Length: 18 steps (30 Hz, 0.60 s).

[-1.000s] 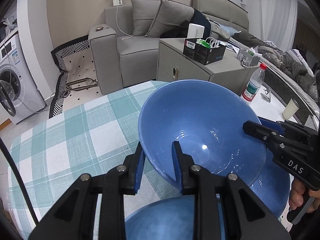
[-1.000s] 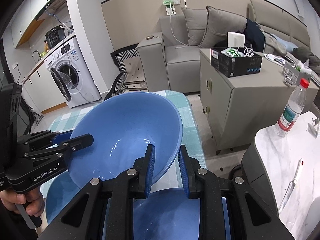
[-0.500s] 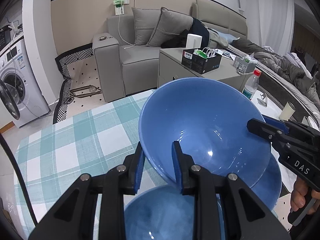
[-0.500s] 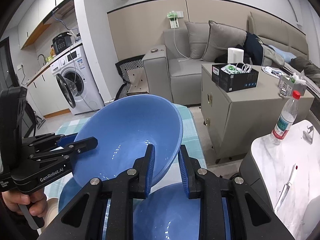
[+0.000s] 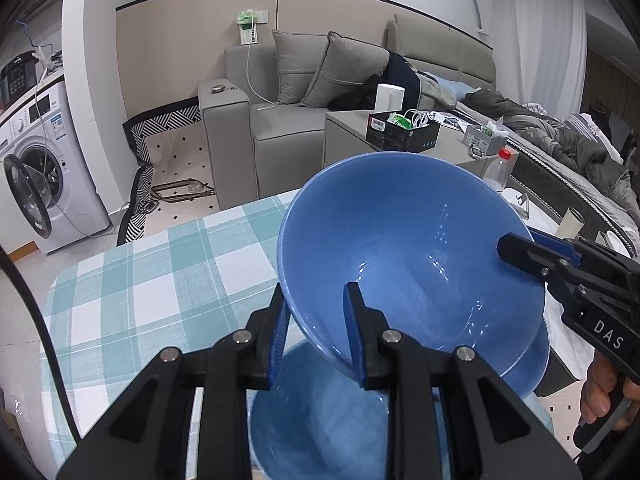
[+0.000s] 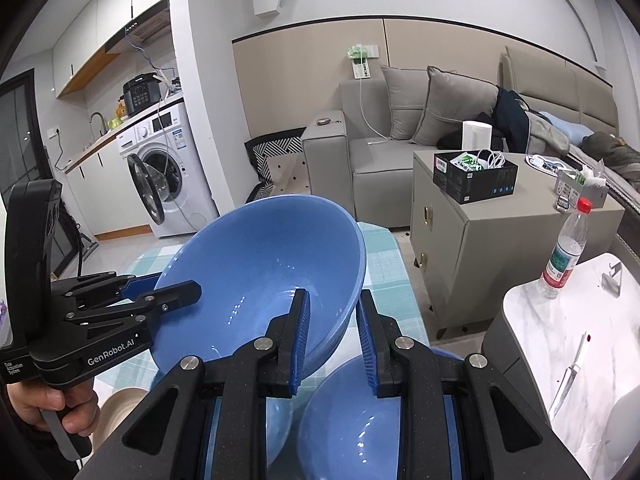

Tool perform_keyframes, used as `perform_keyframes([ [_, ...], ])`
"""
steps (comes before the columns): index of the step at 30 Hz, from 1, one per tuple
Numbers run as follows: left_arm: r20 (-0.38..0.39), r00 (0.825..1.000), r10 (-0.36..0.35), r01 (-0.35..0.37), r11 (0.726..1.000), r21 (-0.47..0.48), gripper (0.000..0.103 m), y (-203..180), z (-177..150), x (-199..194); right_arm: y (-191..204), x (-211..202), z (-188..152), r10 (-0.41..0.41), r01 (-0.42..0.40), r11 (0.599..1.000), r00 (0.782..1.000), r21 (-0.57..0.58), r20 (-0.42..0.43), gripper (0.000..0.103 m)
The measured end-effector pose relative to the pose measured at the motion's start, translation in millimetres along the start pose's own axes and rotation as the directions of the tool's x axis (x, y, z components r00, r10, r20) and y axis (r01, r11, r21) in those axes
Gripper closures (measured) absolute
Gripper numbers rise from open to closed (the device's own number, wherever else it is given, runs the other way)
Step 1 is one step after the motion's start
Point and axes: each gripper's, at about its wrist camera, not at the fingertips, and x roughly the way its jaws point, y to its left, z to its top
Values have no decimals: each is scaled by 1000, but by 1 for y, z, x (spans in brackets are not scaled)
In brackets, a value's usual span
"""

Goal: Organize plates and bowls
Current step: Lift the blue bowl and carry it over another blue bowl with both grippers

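Observation:
A large blue bowl [image 5: 408, 240] is held in the air above the checked tablecloth [image 5: 152, 280]. My left gripper [image 5: 316, 312] is shut on its near rim. My right gripper [image 6: 332, 320] is shut on the opposite rim of the same bowl [image 6: 260, 264]; it shows in the left wrist view [image 5: 532, 252] at the right. Below the held bowl sit other blue bowls: one under my left gripper [image 5: 320, 420] and one under my right gripper [image 6: 360, 412]. A beige dish [image 6: 116, 404] shows at the lower left of the right wrist view.
A grey cabinet [image 6: 480, 232] with a black box stands past the table's far edge. A white marble counter [image 6: 560, 340] with a water bottle [image 6: 564, 252] and a knife is to the right. A sofa and washing machine [image 5: 36, 168] stand behind.
Both grippers have lifted the blue bowl higher above the table. More of the bowls below shows now.

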Motion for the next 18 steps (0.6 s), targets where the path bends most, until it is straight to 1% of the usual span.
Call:
perform_keyframes([
  [18, 30, 999, 37, -36, 999, -11, 78, 10, -33, -40, 38, -38, -28, 42, -42, 999, 998, -8, 39, 79],
])
